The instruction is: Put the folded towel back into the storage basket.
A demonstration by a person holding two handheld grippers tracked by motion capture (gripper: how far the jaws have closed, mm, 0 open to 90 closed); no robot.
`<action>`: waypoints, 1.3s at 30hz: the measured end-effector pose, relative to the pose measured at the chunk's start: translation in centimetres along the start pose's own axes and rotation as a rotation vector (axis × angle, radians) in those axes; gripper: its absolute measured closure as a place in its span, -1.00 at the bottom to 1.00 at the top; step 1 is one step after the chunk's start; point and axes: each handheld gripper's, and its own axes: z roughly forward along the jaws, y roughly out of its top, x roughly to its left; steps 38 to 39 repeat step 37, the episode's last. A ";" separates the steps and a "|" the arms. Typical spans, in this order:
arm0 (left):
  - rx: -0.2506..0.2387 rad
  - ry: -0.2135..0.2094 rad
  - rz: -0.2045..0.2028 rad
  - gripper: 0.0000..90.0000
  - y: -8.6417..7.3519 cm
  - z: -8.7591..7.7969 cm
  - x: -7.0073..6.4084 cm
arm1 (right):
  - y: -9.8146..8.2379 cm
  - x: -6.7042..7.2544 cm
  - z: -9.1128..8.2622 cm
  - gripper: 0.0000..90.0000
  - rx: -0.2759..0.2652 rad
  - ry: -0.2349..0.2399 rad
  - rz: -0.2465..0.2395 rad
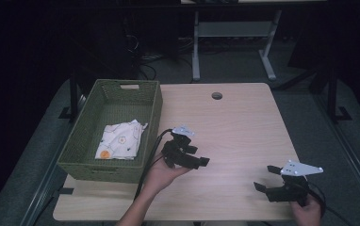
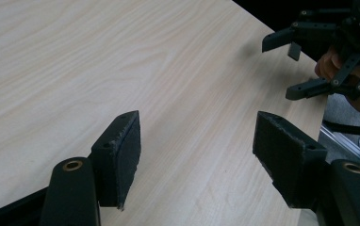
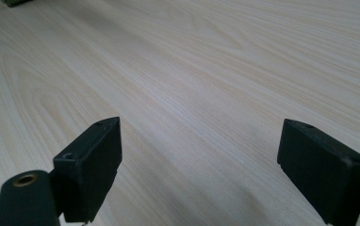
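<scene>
Basket at table's left edge, cloth inside it

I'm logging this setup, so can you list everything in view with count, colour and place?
Table: one, light wood, centre, with a round hole near its far edge.
Basket: one, green woven, on the table's left side.
Cloth: one, white with small printed figures, folded inside the basket.
Table frame: one, pale grey legs, on the floor beyond the table.
Left tool: one, black, open, held over the table beside the basket.
Right tool: one, black, open, near the table's front right corner.
</scene>
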 end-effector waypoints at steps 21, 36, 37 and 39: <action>0.003 -0.003 0.026 -0.29 -2.2 1.3 -1.0 | -0.1 0.2 0.0 -0.69 0.005 -0.002 0.000; 0.020 0.005 0.051 -0.32 -3.9 2.2 -2.0 | 0.3 0.7 0.2 -0.69 0.016 0.005 -0.036; 0.023 0.006 0.052 -0.33 -3.9 2.3 -2.1 | 0.3 0.7 0.3 -0.69 0.019 0.009 -0.038; 0.023 0.006 0.052 -0.33 -3.9 2.3 -2.1 | 0.3 0.7 0.3 -0.69 0.019 0.009 -0.038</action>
